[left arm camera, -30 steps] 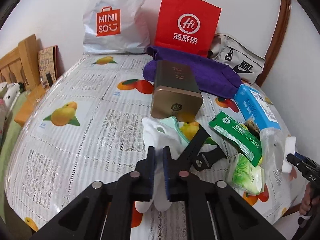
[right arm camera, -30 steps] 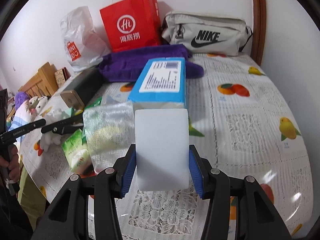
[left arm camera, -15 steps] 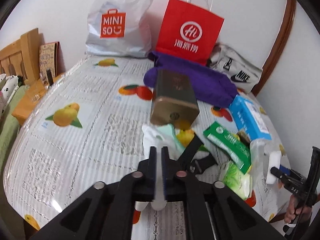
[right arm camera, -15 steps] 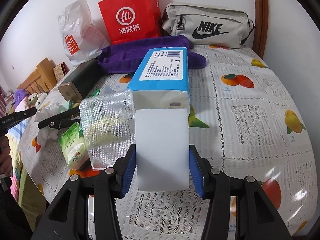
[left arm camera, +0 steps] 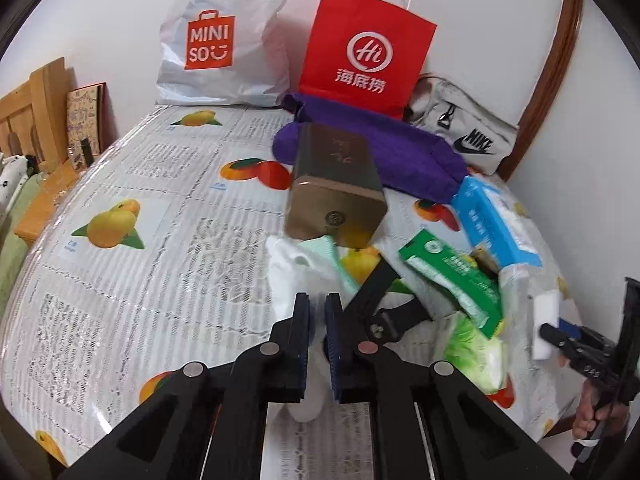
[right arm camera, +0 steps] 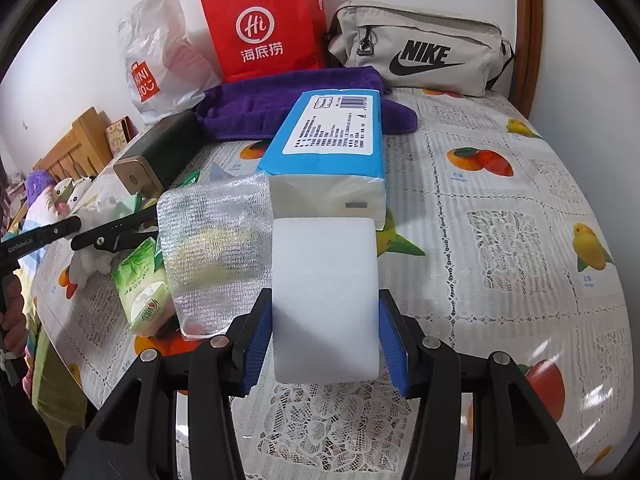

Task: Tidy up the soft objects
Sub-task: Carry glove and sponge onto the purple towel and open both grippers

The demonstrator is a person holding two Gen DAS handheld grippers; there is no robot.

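My left gripper (left arm camera: 317,310) is shut on a white soft toy (left arm camera: 298,270) and holds it above the fruit-patterned tablecloth (left arm camera: 160,208); the toy also shows in the right wrist view (right arm camera: 94,258). My right gripper (right arm camera: 325,320) is shut on a white sponge block (right arm camera: 325,300), held just above the cloth in front of a blue tissue pack (right arm camera: 332,148). In the left wrist view the right gripper (left arm camera: 560,330) with the sponge (left arm camera: 545,322) is at the far right. A purple towel (left arm camera: 404,156) lies at the back.
A gold tin box (left arm camera: 336,196), a green wipes pack (left arm camera: 452,276), a green tissue pack (right arm camera: 142,284) and a silver mesh pouch (right arm camera: 216,248) crowd the middle. A red paper bag (left arm camera: 368,48), a Miniso bag (left arm camera: 216,40) and a Nike pouch (right arm camera: 420,56) line the wall. Wooden furniture (left arm camera: 28,112) stands left.
Both grippers have drawn back a little toward the table's near side, each still holding its object. The left jaws squeezed the toy tighter, then eased slightly.
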